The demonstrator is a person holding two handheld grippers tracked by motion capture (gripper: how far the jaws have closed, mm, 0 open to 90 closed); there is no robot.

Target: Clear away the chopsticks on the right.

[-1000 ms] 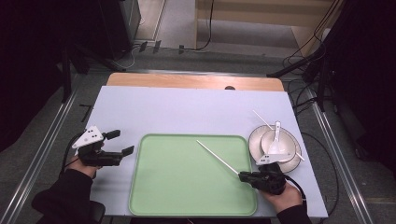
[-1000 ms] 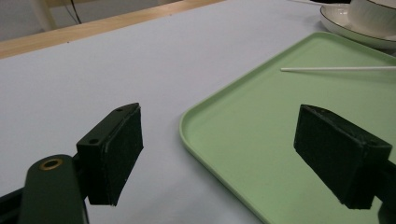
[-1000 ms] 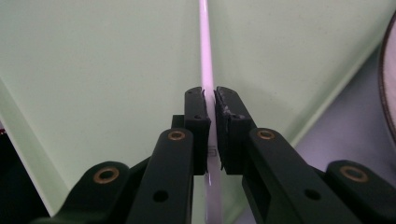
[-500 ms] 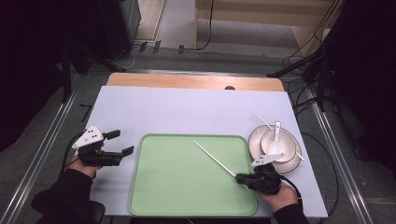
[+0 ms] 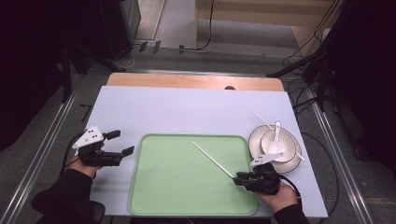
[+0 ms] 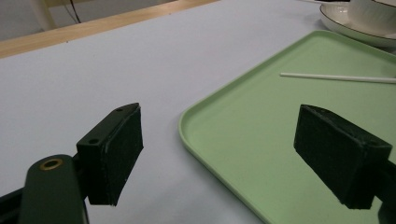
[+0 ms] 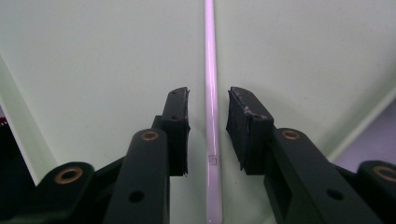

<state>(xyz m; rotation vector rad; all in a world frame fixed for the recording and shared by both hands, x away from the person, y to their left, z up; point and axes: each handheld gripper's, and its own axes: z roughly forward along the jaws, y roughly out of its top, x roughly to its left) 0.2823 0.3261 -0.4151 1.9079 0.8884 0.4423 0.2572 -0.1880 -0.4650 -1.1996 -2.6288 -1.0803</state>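
Observation:
A white chopstick [image 5: 212, 160] lies slantwise on the green tray [image 5: 163, 186]. My right gripper [image 5: 238, 179] sits at its near end by the tray's right edge. In the right gripper view the chopstick [image 7: 210, 56] runs between the pads of the right gripper [image 7: 209, 112] with a gap on each side. These jaws have just been opening and stand open around it. My left gripper [image 5: 120, 143] rests on the table left of the tray, open and holding nothing. In the left gripper view its gripper [image 6: 233, 140] faces the tray's corner [image 6: 196, 121].
A white plate [image 5: 292, 161] with a bowl and a white spoon [image 5: 275, 133] stands right of the tray, close behind my right hand. A second chopstick [image 5: 261, 119] leans over the plate's far rim. A wooden strip [image 5: 187, 81] borders the table's far edge.
The right gripper's jaws have parted from the white chopstick, which now lies free on the tray. Both hands have stayed where they were.

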